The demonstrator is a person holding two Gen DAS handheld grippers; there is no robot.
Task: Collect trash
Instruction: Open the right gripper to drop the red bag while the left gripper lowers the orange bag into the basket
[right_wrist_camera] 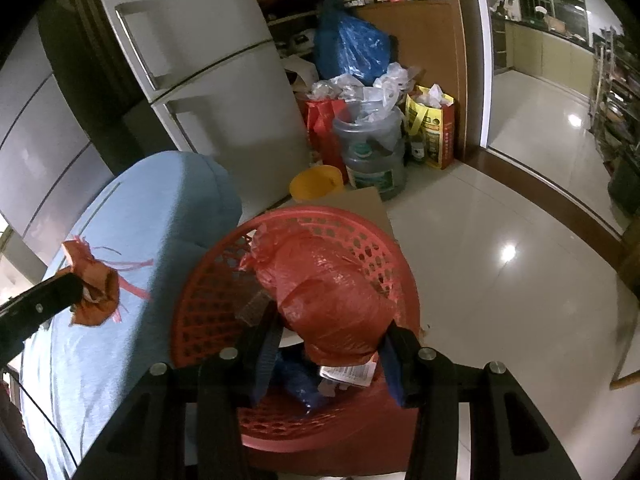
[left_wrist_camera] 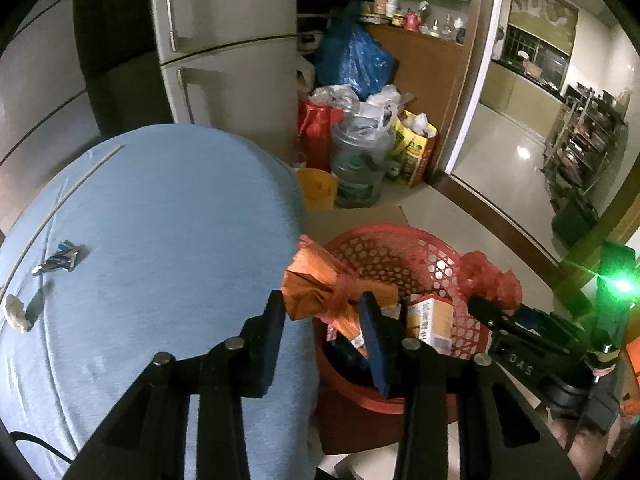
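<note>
Two pieces of trash are in our grip: the left gripper (left_wrist_camera: pixel 324 312) is clamped on an orange packet (left_wrist_camera: pixel 316 284) at the right edge of the table (left_wrist_camera: pixel 160 220), and the right gripper (right_wrist_camera: pixel 328 348) is clamped on a red bag (right_wrist_camera: pixel 328 300) over the basket (right_wrist_camera: pixel 208 280). Next we should carry the packet right, above the basket, then open both

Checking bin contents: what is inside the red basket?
Inside the red basket: a yellow carton and dark blue plastic. The red bag and fingers hide the bottom.
</note>
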